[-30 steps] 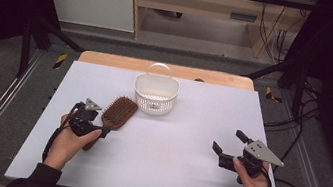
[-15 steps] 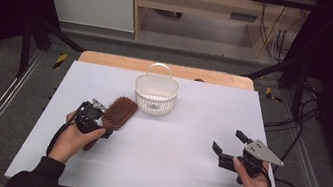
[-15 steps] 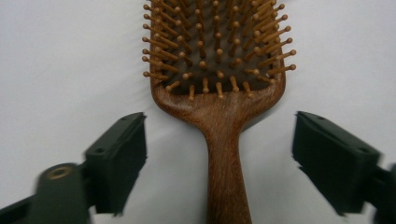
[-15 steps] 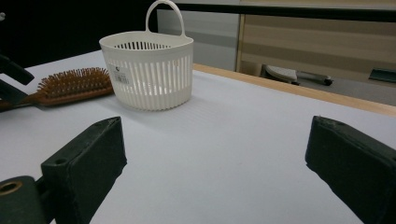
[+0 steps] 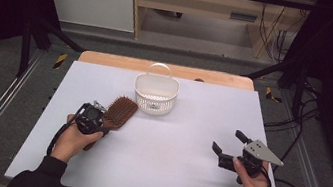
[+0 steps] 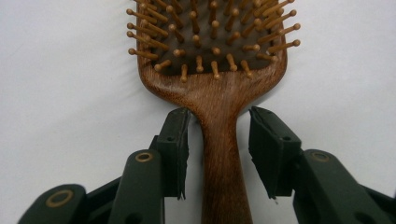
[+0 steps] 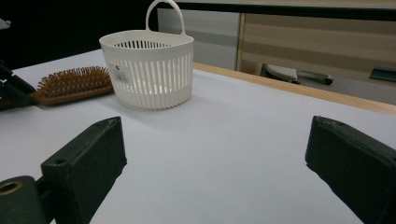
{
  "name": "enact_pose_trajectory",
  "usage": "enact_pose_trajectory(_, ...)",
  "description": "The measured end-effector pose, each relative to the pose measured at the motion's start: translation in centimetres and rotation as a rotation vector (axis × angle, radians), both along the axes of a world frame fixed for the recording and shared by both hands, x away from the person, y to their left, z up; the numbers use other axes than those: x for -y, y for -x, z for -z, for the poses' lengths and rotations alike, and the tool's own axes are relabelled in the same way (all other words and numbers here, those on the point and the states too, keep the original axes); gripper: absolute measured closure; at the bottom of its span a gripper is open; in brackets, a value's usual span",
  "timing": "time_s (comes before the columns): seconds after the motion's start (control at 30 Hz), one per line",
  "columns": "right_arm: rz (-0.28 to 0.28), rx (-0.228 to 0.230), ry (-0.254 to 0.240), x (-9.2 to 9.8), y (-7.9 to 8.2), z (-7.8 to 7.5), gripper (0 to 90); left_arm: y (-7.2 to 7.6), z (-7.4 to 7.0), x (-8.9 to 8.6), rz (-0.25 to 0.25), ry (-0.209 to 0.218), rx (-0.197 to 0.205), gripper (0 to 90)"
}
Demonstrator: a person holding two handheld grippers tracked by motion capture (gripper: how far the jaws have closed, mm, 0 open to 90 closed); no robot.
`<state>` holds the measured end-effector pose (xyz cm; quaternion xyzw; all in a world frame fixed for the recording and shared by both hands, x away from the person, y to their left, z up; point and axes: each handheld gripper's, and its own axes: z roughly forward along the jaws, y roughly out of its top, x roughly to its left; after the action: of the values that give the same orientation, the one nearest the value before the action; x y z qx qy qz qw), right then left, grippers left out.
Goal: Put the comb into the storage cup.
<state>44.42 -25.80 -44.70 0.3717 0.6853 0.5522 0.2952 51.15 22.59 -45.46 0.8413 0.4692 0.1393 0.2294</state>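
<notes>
- The brown wooden paddle hairbrush (image 6: 219, 74) lies flat with its bristles up on the left part of the white table top (image 5: 181, 146), just beside the white slotted plastic basket with a loop handle (image 5: 155, 92).
- The left gripper (image 6: 218, 140) has its jaws on both sides of the brush handle, just below the head; they have just been closing, and a thin gap remains on each side, so the pads do not press the wood.
- The right gripper (image 5: 228, 143) hovers over the right part of the table, jaws wide apart with nothing between them.
- A pale wooden strip (image 5: 168, 69) borders the far edge of the table.
- Around the table there is a grey floor (image 5: 202, 43), black frame bars, a wooden cabinet and loose cables at the right.
</notes>
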Motion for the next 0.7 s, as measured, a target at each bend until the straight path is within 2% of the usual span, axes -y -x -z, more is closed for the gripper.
enact_pose_trajectory(0.1, -0.001, -0.001, 0.0, 0.0, 0.0, 0.0, 5.2, 0.0, 0.2, -0.1, 0.002, -0.004, -0.009, 61.0)
enact_pose_trajectory(0.27, -0.001, -0.003, 0.0, 0.0, 0.0, 0.0, 5.2, 0.1, 0.2, -0.3, 0.016, -0.008, -0.003, 65.9)
enact_pose_trajectory(0.4, -0.001, -0.003, -0.001, 0.0, 0.0, 0.0, 5.2, 0.4, 0.3, -0.7, 0.009, 0.015, 0.006, 71.2)
enact_pose_trajectory(0.47, 0.0, -0.004, 0.001, 0.0, 0.0, 0.0, 5.2, 0.5, 0.4, -0.9, 0.011, 0.026, 0.013, 71.6)
enact_pose_trajectory(0.7, -0.001, -0.005, 0.0, 0.0, -0.1, 0.1, 5.2, 1.1, 0.3, -1.3, 0.032, 0.009, 0.0, 71.7)
